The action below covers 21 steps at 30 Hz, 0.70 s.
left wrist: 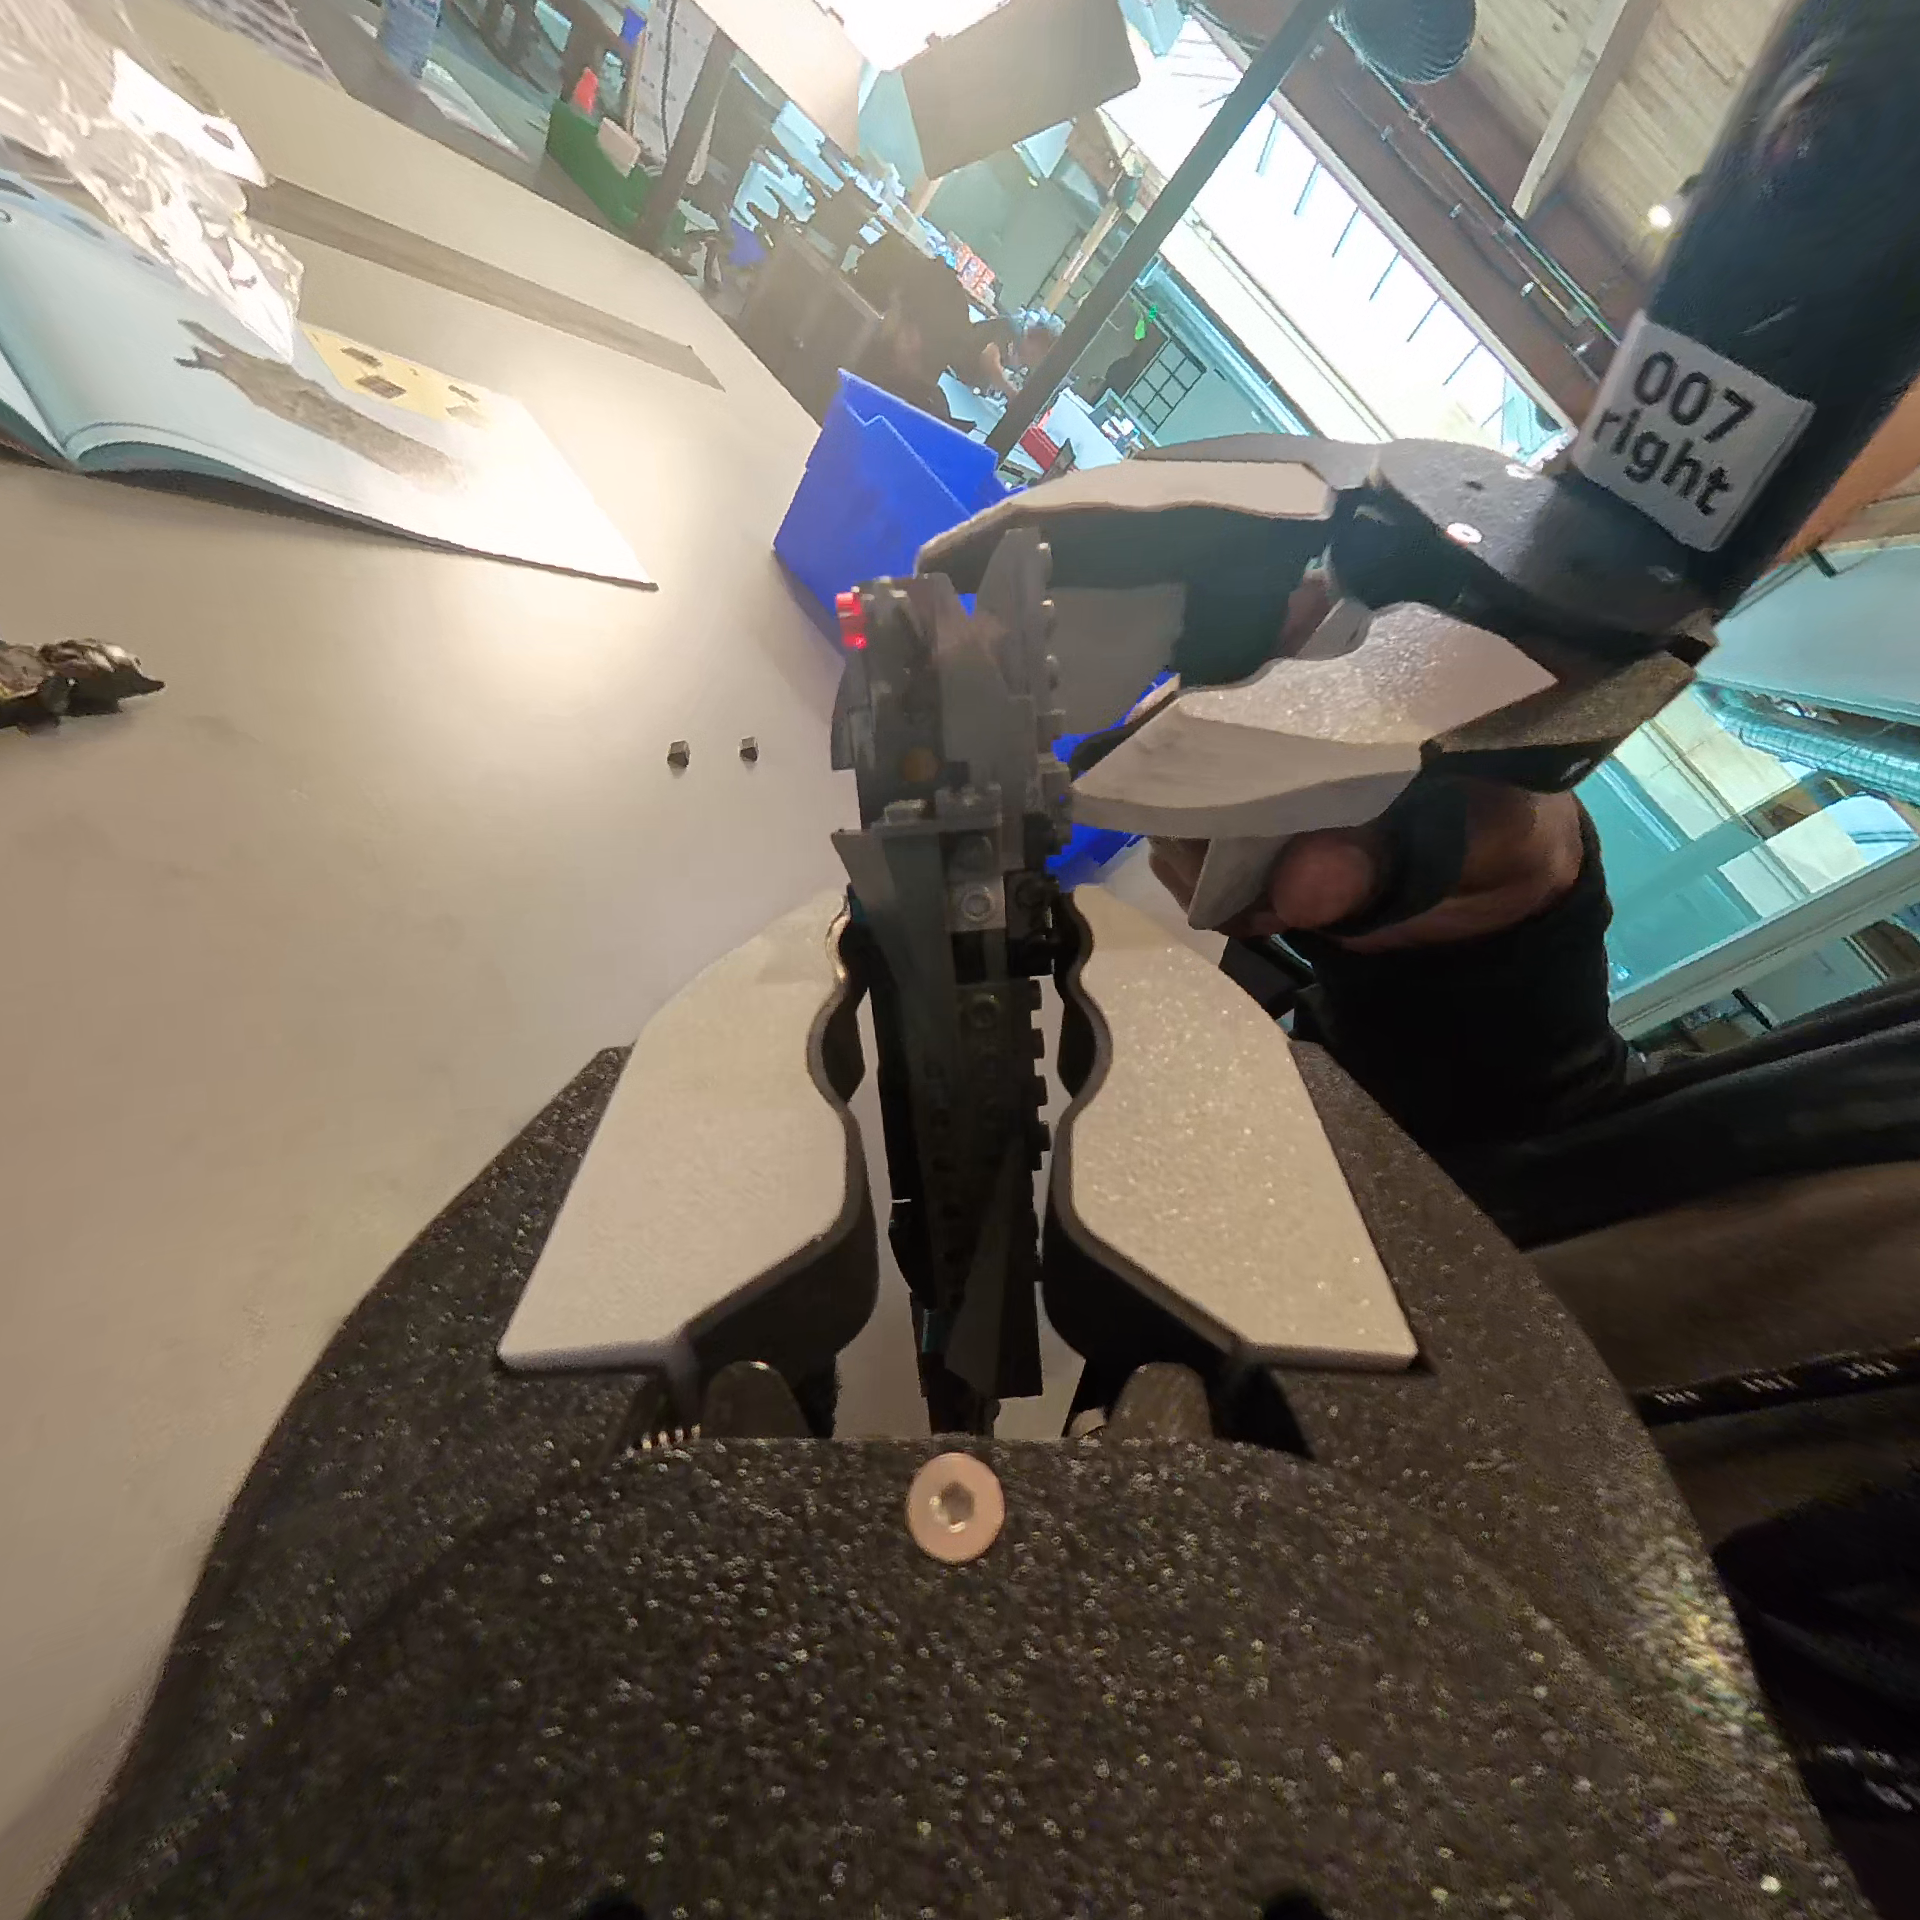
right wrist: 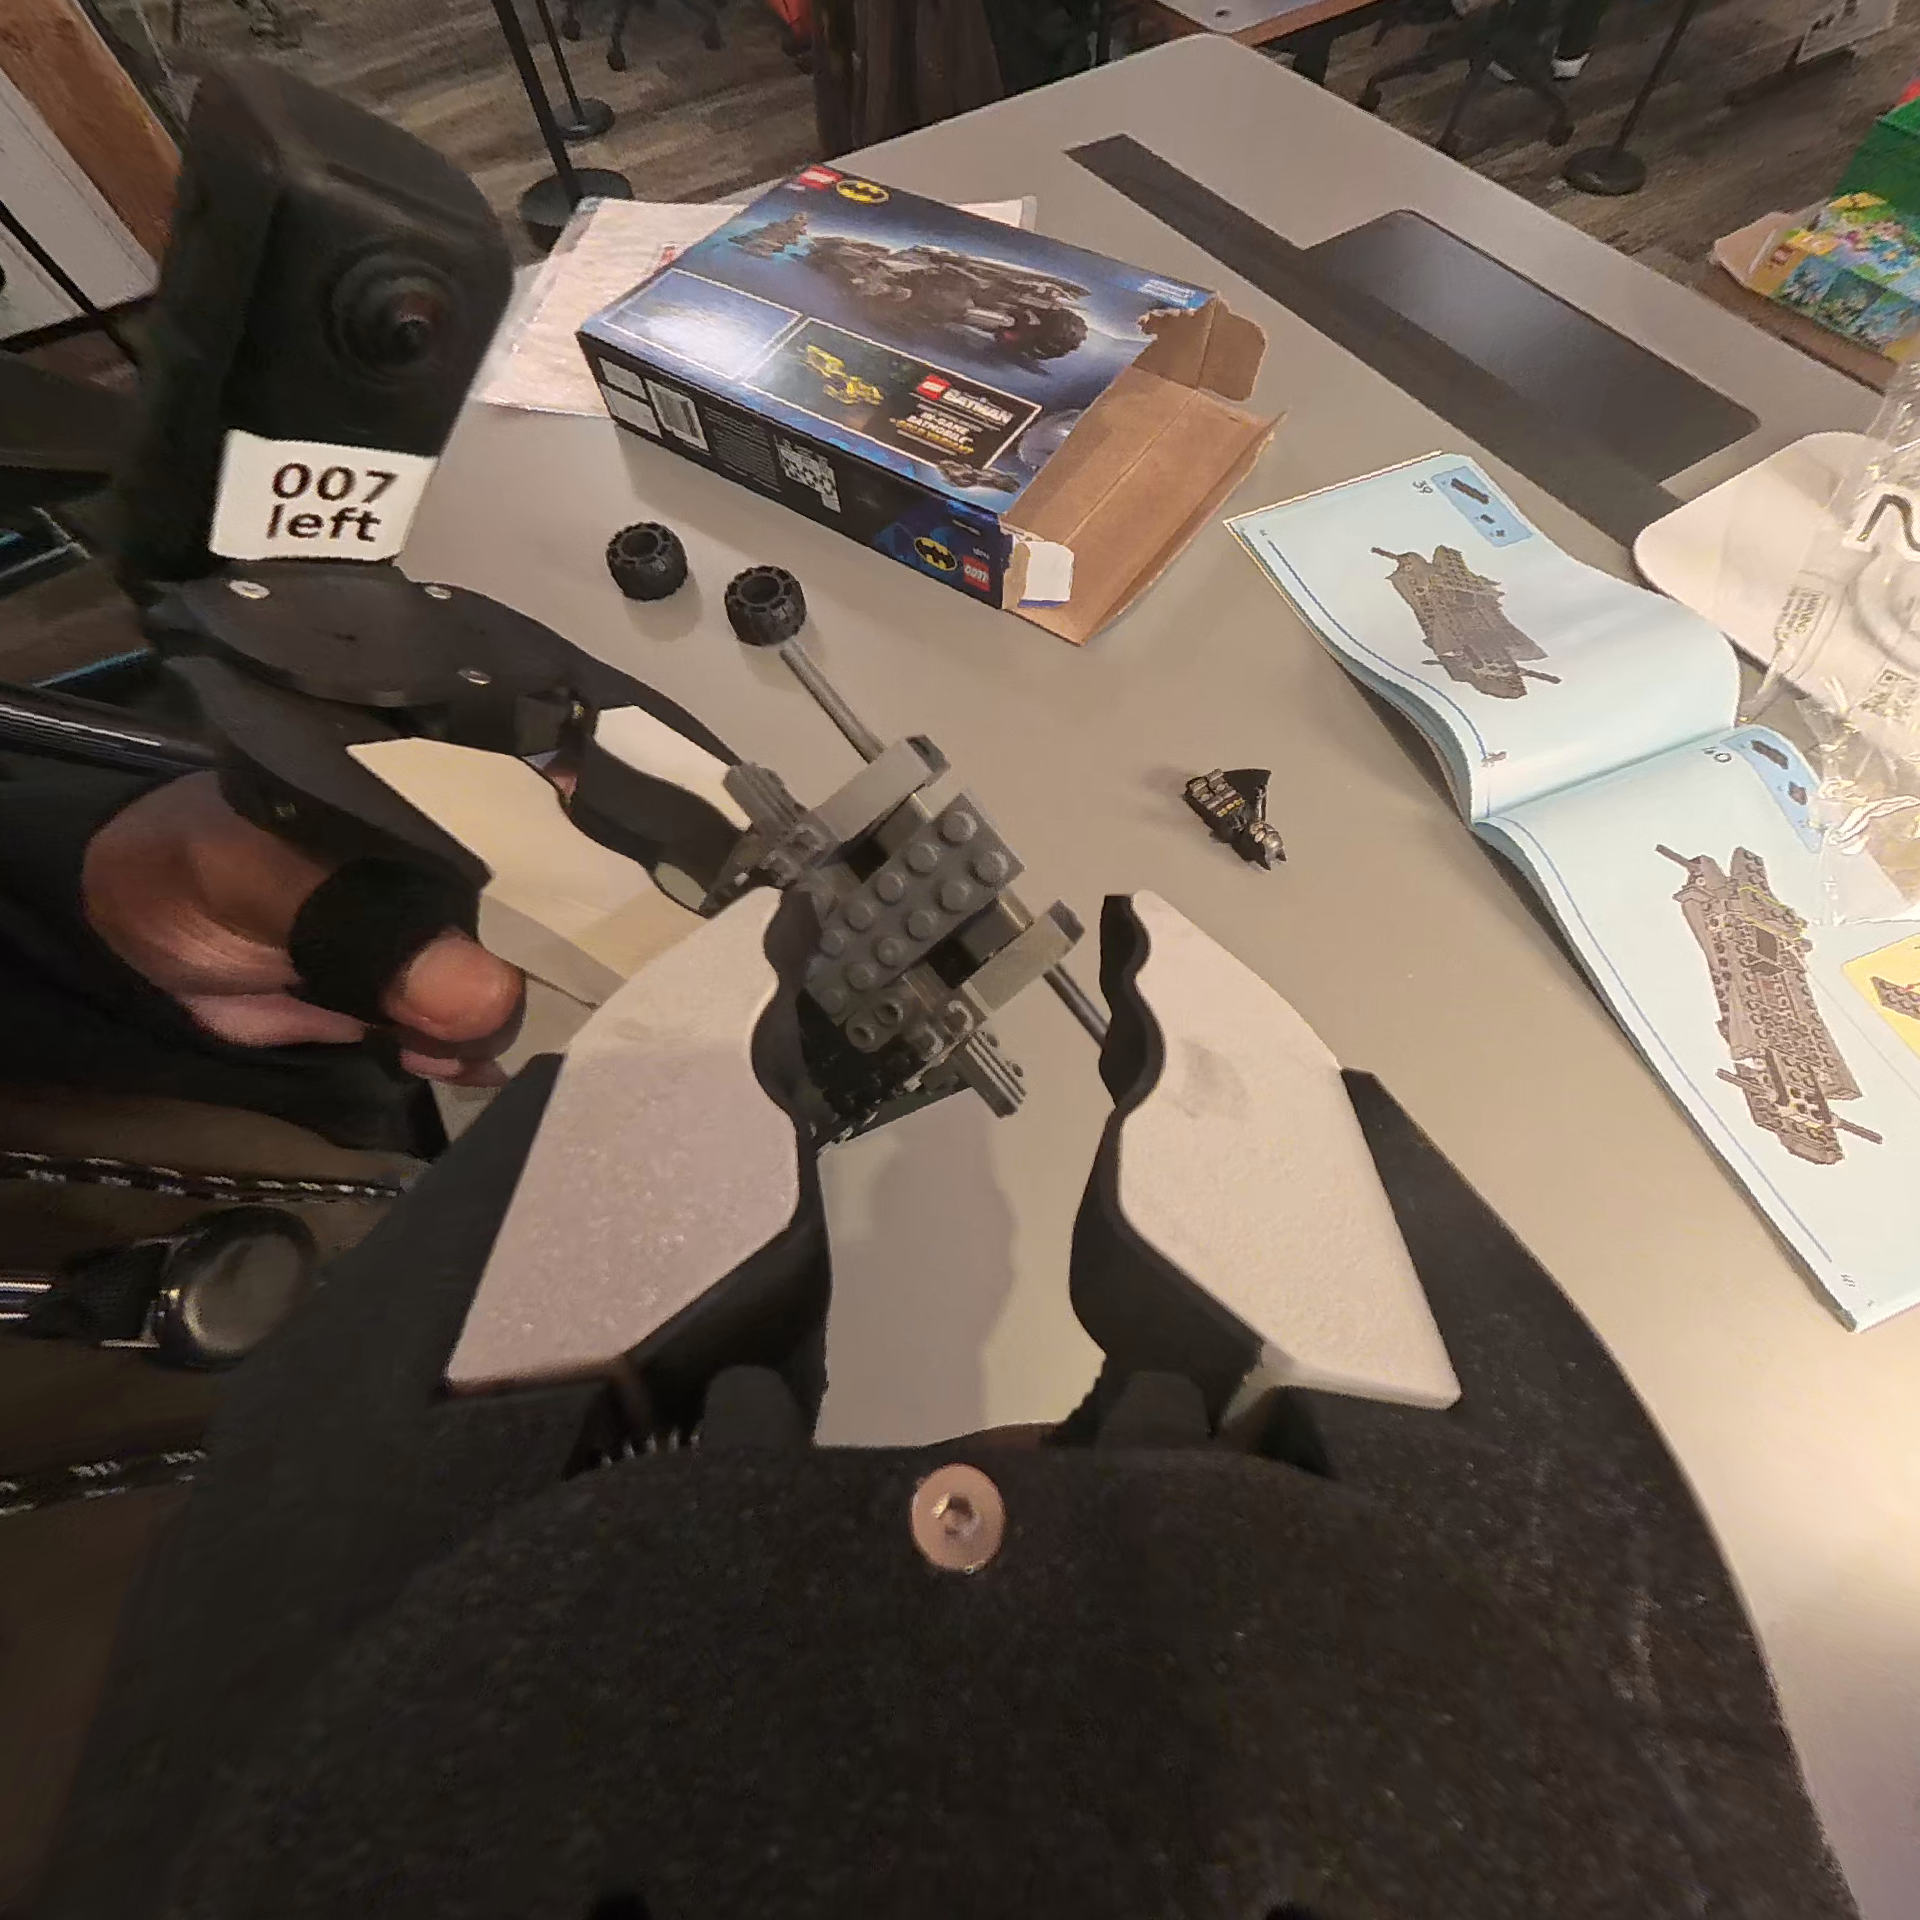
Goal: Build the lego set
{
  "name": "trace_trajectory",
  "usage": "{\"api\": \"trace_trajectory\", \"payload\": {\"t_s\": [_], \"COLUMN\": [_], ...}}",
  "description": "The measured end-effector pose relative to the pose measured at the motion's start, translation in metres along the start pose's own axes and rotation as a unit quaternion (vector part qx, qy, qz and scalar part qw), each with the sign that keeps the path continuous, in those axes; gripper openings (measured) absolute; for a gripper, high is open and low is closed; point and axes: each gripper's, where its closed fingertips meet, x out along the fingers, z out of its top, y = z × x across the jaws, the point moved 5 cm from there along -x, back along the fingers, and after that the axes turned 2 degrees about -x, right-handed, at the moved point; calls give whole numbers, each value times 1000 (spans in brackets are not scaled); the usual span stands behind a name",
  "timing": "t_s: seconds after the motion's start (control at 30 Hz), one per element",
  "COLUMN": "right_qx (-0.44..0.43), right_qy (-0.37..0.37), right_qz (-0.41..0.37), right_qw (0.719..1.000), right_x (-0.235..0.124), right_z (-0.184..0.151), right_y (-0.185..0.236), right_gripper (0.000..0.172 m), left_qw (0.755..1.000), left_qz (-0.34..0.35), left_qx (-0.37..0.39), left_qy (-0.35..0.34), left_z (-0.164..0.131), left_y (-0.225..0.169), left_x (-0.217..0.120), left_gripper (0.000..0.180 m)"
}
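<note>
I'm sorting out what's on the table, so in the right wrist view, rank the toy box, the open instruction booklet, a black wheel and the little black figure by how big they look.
1. Open instruction booklet and toy box: similar, unsure.
2. Black wheel and black figure: alike, both far smaller.

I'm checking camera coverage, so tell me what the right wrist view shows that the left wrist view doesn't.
Only the right wrist view: an opened blue box, two black wheels, a thin grey axle through the model, and the left gripper from outside.

Only the left wrist view: a blue bin, two tiny dark pieces, and the right gripper from outside.

Both: the grey brick model, clamped by the left gripper, the right gripper's fingers open around it; the open booklet; a small black figure; the grey table.
</note>
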Motion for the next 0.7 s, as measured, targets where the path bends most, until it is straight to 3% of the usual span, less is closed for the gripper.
{"api": "trace_trajectory", "payload": {"t_s": [0.37, 0.7], "right_qx": [17, 15], "right_qy": [11, 16], "right_qz": [-24, -34], "right_qw": [1000, 999], "right_x": [4, 5], "right_z": [-10, -12], "right_y": [-2, -3], "right_gripper": [50, 52], "left_qw": [997, 998], "left_qz": [20, 32], "left_qx": [-74, -48], "left_qy": [14, 19], "left_z": [-6, -6], "left_y": [12, 8], "left_x": [5, 3], "left_gripper": [35, 35]}}
